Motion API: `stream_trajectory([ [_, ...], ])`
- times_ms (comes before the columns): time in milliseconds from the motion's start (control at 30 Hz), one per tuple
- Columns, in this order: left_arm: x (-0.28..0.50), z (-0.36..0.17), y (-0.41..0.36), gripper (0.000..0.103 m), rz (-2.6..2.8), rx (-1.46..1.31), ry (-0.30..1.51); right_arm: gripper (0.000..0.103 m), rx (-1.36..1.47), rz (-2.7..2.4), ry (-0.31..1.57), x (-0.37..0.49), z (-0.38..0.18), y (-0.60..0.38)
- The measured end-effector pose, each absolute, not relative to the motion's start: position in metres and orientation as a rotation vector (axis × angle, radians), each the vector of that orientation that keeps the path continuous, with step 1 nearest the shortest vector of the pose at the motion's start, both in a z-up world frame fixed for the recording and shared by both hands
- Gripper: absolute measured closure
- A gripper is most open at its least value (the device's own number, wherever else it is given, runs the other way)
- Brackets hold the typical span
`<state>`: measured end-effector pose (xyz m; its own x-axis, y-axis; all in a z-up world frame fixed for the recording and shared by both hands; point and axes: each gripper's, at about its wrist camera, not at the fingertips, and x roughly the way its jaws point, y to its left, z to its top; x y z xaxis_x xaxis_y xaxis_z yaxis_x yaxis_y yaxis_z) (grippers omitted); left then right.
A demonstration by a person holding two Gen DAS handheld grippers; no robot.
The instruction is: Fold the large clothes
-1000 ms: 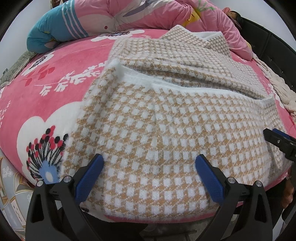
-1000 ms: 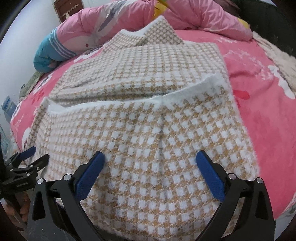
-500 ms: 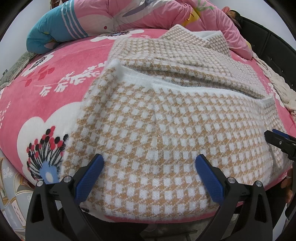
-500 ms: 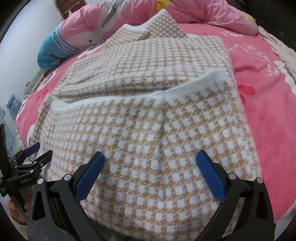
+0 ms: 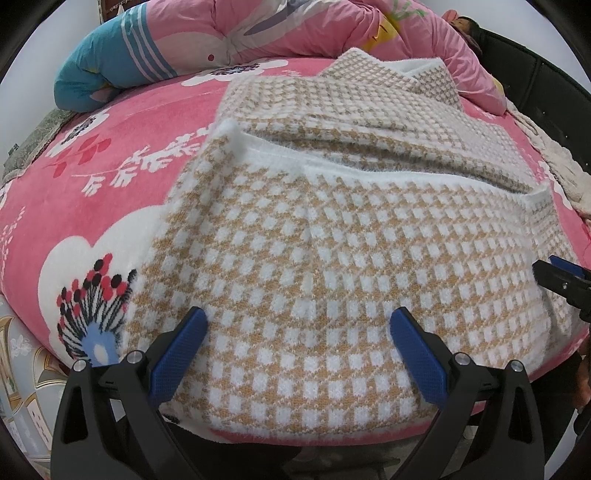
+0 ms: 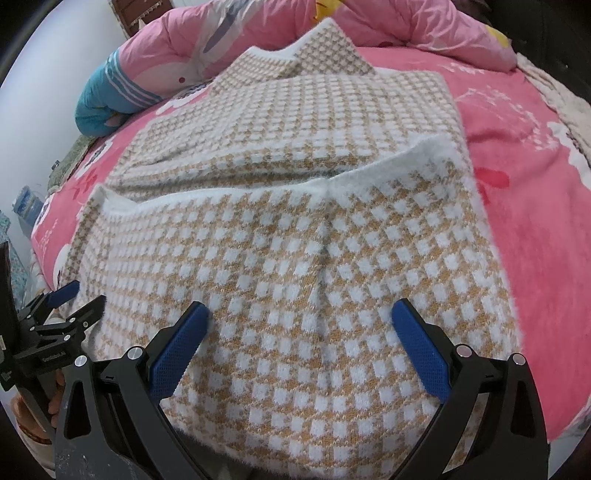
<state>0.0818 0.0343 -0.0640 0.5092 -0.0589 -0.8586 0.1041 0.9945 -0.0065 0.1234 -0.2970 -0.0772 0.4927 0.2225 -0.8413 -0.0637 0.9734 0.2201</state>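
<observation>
Knit: tan-and-white checked sweater [image 5: 332, 266] lies flat on the pink floral blanket [image 5: 110, 177], its near part folded up over the body, white inner edge showing across the middle.
Collar: points away toward the pink quilt [image 5: 295, 26] beyond the sweater.
Left gripper [image 5: 298, 332]: hovers over the sweater's near left hem, jaws spread wide, holding nothing.
Right gripper [image 6: 301, 326]: over the sweater's near right hem, jaws equally wide apart, empty.
Blue pillow [image 6: 107, 99]: beyond the sweater's left side.

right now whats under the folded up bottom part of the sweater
More of the same checked sweater, lying on the pink floral blanket. Whatever else the flap covers is hidden.
</observation>
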Motion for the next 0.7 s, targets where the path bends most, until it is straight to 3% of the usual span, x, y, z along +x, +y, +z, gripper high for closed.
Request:
stream_trajectory([
  [433, 0.084, -0.056, 0.035, 0.005, -0.119, 0.038, 1.047, 0.008, 0.131, 0.247, 1.031, 0.118, -0.074, -0.303],
  [700, 0.086, 0.006, 0.050, 0.005, -0.120, 0.030, 0.831, 0.008, 0.174, 0.318, 0.972, 0.113, -0.033, -0.315],
])
